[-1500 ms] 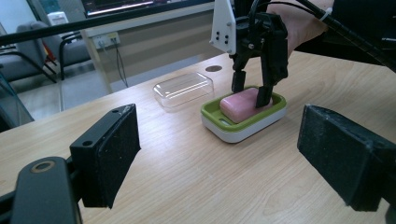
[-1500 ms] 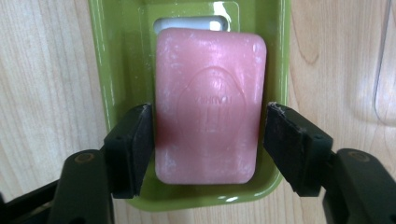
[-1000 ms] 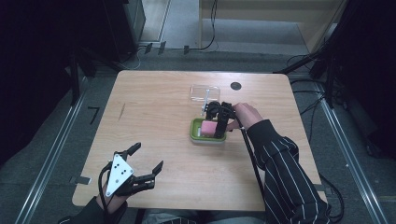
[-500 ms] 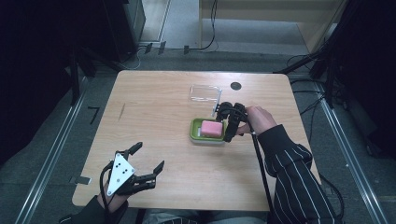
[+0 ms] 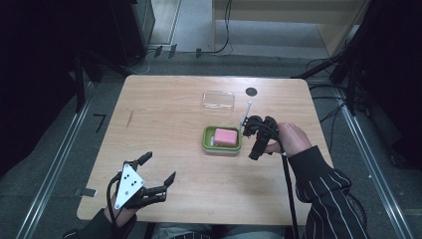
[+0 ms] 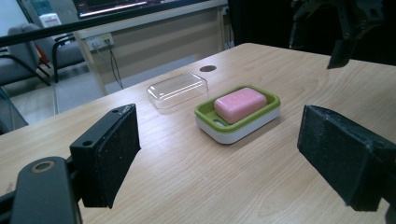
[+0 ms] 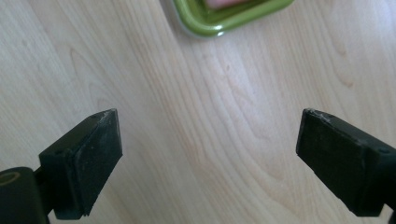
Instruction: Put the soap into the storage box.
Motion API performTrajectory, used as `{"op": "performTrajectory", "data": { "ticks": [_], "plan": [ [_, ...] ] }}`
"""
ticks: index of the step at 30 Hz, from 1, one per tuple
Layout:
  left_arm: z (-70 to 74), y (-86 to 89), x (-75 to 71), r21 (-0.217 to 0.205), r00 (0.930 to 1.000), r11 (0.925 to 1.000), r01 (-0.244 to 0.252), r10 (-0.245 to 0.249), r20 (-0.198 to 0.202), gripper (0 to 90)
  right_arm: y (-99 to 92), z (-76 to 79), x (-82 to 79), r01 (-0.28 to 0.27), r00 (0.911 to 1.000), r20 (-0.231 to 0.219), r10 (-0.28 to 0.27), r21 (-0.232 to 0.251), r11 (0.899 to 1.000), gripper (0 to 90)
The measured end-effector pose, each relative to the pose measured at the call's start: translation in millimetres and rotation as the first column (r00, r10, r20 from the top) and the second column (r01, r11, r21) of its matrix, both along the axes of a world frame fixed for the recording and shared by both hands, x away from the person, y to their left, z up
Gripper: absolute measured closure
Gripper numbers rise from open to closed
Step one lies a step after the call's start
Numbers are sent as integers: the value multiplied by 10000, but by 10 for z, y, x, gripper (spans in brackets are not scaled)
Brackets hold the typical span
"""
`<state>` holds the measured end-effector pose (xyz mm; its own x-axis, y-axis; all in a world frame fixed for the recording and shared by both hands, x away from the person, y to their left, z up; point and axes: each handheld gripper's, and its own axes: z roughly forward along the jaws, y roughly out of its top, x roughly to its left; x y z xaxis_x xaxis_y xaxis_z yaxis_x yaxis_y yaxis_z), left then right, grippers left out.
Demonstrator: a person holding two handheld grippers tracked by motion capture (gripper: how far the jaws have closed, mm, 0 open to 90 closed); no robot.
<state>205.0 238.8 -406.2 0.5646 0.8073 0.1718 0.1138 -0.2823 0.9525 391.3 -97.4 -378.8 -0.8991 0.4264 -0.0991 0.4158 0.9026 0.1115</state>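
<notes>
A pink soap bar (image 5: 225,136) (image 6: 239,103) lies in a green and white soap dish (image 5: 206,142) (image 6: 243,126) at the middle of the wooden table. Behind it lies a clear plastic lid (image 5: 218,99) (image 6: 177,88). My right gripper (image 5: 250,142) (image 7: 210,158) hangs just right of the dish, pointing down at bare wood. Its jaws have just been opening and stand wide apart with nothing between them. The dish's green corner (image 7: 219,21) shows ahead of it. My left gripper (image 5: 160,167) (image 6: 219,158) rests open near the front left, aimed at the dish from a distance.
A dark round hole (image 5: 251,91) (image 6: 208,68) sits in the table (image 5: 164,114) near its far edge, right of the lid. The right gripper's cable (image 5: 287,189) trails back along the striped sleeve. Chairs and a desk stand beyond the table in the left gripper view.
My right gripper has let go of the soap, lifted off the dish and moved right, its jaws wider. The soap stays in the dish. The left gripper has not moved.
</notes>
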Motion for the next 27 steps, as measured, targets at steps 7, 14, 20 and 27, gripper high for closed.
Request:
{"op": "performTrajectory", "data": {
  "ticks": [7, 14, 20, 27],
  "plan": [
    [0, -1, 1, 17, 10000, 10000, -8, 8, -19, 136, -103, -62, -131, 316, 9994, -97, -319, -225, 9992, 77],
    [1, -4, -1, 31, 10000, 10000, 21, -21, -15, 136, -184, -142, -259, 500, 9987, -101, -503, -251, 9984, 77],
    [0, -6, 0, 37, 10000, 10000, 58, -58, -6, 136, -202, -297, -400, 719, 9967, -342, -736, -479, 9963, 77],
    [-1, -7, 1, 42, 10000, 10000, 75, -75, 2, 136, -215, -471, -537, 593, 9956, -682, -645, -749, 9954, 79]
  ]
}}
